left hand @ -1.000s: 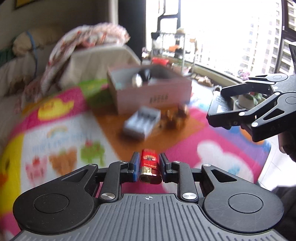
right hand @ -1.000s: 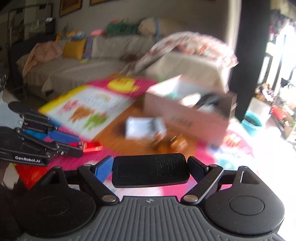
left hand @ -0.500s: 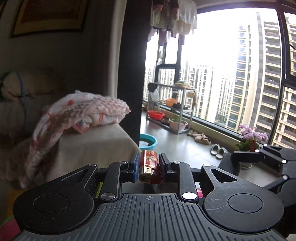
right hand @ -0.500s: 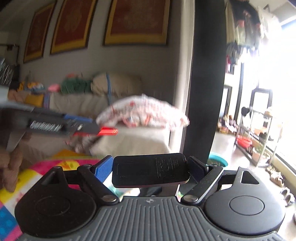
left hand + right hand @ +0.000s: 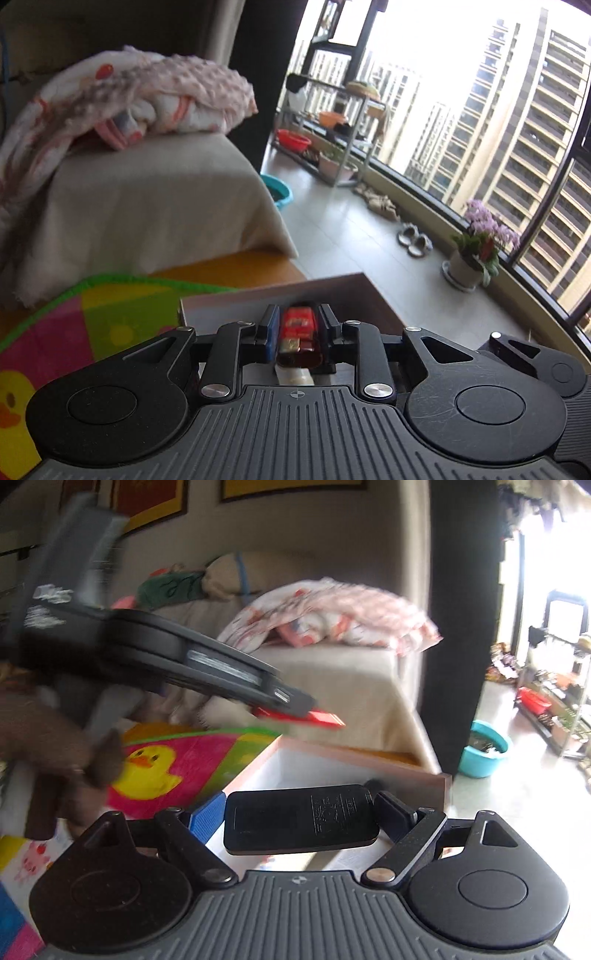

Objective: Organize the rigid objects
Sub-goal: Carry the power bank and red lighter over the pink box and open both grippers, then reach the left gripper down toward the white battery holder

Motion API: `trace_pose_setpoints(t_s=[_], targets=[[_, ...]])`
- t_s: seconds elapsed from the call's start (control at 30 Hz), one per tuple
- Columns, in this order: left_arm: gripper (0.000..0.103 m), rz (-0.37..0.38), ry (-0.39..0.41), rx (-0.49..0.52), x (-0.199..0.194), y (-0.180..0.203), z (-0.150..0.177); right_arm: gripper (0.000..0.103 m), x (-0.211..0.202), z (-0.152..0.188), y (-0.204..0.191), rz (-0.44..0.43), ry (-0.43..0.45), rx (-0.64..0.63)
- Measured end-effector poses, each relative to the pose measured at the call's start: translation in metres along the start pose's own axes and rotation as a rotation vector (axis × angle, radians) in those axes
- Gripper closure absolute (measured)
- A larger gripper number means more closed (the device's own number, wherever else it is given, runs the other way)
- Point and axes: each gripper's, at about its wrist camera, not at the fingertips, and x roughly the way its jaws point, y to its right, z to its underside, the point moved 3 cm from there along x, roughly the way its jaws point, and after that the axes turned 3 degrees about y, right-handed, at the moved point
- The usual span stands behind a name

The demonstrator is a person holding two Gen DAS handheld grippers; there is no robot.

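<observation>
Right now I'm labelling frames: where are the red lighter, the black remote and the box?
red lighter [image 5: 299, 325], left wrist view, its red body.
black remote [image 5: 301, 823], right wrist view, middle of its back.
box [image 5: 354, 758], right wrist view, far rim.

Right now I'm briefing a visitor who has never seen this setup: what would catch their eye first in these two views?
Probably the red lighter pinched upright in the left tool, low in the left wrist view, over the open pink box. Next, the flat black remote-like device held crosswise in the right tool, above the same box's white inside. Behind lie the bright duck play mat and the sunlit window with tower blocks.
</observation>
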Motion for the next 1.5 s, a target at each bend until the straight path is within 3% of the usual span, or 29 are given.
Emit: trace_pose_setpoints(t_s=[0.1, 0.27, 0.43, 0.6, 0.77, 1.03, 1.33, 1.5], targets=[[0.076, -0.058, 0.051, 0.038, 0.002, -0.005, 0.008, 0.016, 0.0, 0.015, -0.011, -0.016, -0.028, -0.02], [0.076, -0.089, 0.213, -0.046, -0.046, -0.014, 0.02, 0.016, -0.039, 0.049, -0.015, 0.039, 0.01, -0.103], [0.076, -0.096, 0.252, -0.055, -0.102, 0.003, 0.074, 0.015, -0.078, 0.083, 0.0, 0.133, 0.011, -0.097], [0.076, -0.098, 0.144, -0.078, -0.118, 0.018, 0.139, 0.015, -0.091, 0.111, 0.02, 0.141, -0.063, 0.054], [0.076, -0.126, 0.086, -0.035, -0.117, 0.04, 0.177, 0.015, -0.092, 0.126, 0.006, 0.102, -0.065, 0.061], [0.076, -0.145, 0.038, 0.13, -0.111, 0.074, 0.187, 0.012, -0.085, 0.138, -0.002, 0.108, -0.065, 0.062], [0.076, -0.12, -0.032, 0.147, -0.097, 0.081, 0.193, 0.012, -0.081, 0.14, 0.007, 0.1, -0.086, 0.12], [0.068, -0.113, -0.042, 0.187, -0.094, 0.087, 0.198, 0.012, -0.079, 0.14, 0.008, 0.106, -0.093, 0.127]])
